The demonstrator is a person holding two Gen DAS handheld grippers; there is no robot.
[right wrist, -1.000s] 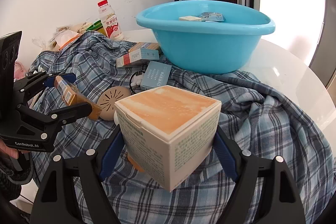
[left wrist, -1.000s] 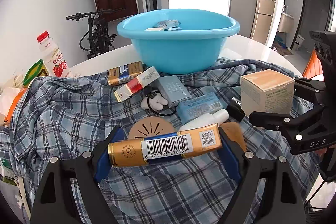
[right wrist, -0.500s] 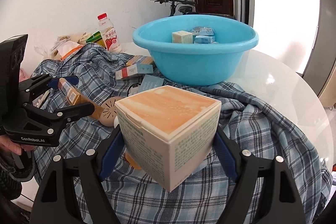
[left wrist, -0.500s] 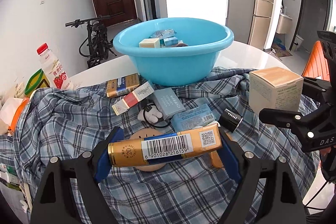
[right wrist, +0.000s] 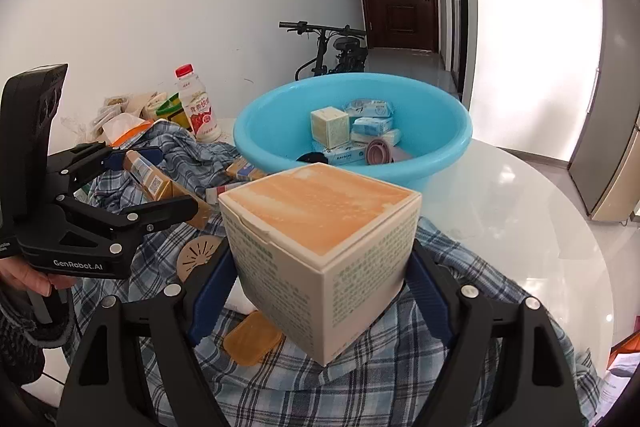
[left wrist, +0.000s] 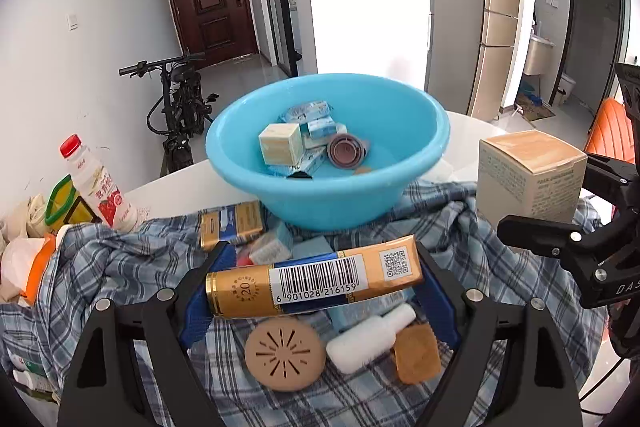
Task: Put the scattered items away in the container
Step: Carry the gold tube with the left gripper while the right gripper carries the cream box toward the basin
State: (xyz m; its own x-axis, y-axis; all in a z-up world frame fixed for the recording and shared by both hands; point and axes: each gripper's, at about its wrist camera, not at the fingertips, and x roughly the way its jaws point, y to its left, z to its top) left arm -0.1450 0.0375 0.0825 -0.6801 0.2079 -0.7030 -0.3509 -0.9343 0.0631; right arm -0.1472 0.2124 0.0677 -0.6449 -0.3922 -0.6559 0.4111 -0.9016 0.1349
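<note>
My left gripper point(left wrist: 316, 287) is shut on a gold and blue tube point(left wrist: 314, 281) with a barcode, held crosswise above the plaid cloth point(left wrist: 112, 267). My right gripper point(right wrist: 320, 279) is shut on a beige carton with an orange top point(right wrist: 320, 227), also seen as the carton point(left wrist: 528, 175) at the right of the left wrist view. Ahead stands the blue basin point(left wrist: 328, 195), holding a small yellow box point(left wrist: 280, 145), blue packets and a pink round piece. The left gripper point(right wrist: 140, 183) with its tube shows at the left of the right wrist view.
On the cloth lie a tan vented disc point(left wrist: 284, 353), a white bottle point(left wrist: 370, 339), an orange pad point(left wrist: 416, 353) and a gold-blue box point(left wrist: 232, 225). A red-capped drink bottle point(left wrist: 98, 187) and bags stand at the left. The white round table point(right wrist: 520, 211) is bare at right.
Both grippers have risen with their loads, so the basin's inside now shows. The loose items on the cloth have slid lower in both views.
</note>
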